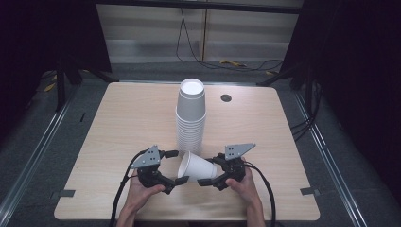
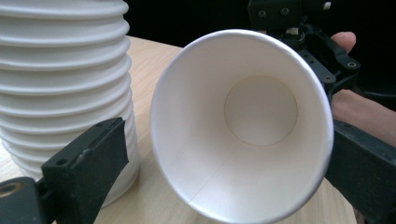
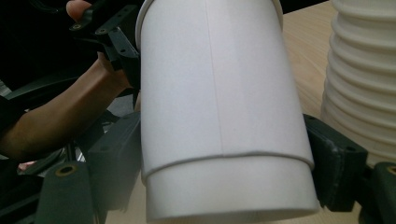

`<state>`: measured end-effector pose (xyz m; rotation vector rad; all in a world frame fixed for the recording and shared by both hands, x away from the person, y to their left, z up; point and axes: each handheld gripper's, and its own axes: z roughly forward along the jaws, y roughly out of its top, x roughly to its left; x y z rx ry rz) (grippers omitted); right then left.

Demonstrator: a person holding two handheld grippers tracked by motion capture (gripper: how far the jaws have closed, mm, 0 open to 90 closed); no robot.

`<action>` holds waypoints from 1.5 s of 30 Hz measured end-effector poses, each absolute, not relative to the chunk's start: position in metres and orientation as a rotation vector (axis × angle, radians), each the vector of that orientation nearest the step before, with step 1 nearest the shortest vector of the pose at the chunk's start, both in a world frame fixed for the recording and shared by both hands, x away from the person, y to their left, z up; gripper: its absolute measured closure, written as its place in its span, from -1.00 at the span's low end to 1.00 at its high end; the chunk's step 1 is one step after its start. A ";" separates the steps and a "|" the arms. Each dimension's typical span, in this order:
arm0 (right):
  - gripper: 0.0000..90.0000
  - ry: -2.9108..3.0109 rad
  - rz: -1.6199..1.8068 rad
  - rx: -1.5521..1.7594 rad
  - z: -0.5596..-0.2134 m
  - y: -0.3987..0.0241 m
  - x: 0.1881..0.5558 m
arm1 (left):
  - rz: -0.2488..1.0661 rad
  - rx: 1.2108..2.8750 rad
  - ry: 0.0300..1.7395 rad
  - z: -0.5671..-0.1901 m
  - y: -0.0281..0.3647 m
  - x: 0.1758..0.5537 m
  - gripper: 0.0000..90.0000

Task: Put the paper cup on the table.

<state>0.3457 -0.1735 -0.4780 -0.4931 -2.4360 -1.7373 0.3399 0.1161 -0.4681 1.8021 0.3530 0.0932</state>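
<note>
Two nested paper cups point(image 1: 196, 166) lying sideways between both tongs, just in front of the tall cup stack point(image 1: 190, 116). Right gripper point(image 1: 208, 180) clamped on the base end, where the inner cup pokes out; left gripper point(image 1: 178, 166) spread wide, jaws flanking the mouth rim without pressing. Judged very light, thin-walled, easily crushed, slick. Best gripped gently near the stiffer rolled rim or base.

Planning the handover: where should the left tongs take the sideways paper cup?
At the rim end of the paper cup, coming from its open mouth side. The right tongs already clamp the base end, and the wide mouth faces the open left tongs.
</note>
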 end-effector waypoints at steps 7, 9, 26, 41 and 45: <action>-0.51 -2.459 -1.730 -0.493 -0.476 -0.173 0.345 | 0.082 1.823 0.317 -0.464 0.110 0.346 -0.98; -0.51 -2.466 -1.729 -0.485 -0.475 -0.173 0.345 | 0.072 1.807 0.308 -0.464 0.109 0.347 -1.00; -0.51 -2.505 -1.710 -0.395 -0.468 -0.160 0.342 | -0.018 1.789 0.239 -0.469 0.103 0.348 -0.99; -0.54 -2.514 -1.730 -0.382 -0.468 -0.160 0.342 | -0.013 1.800 0.220 -0.464 0.108 0.346 -0.80; -0.58 -2.516 -1.737 -0.399 -0.469 -0.159 0.342 | 0.005 1.803 0.229 -0.464 0.107 0.344 -0.78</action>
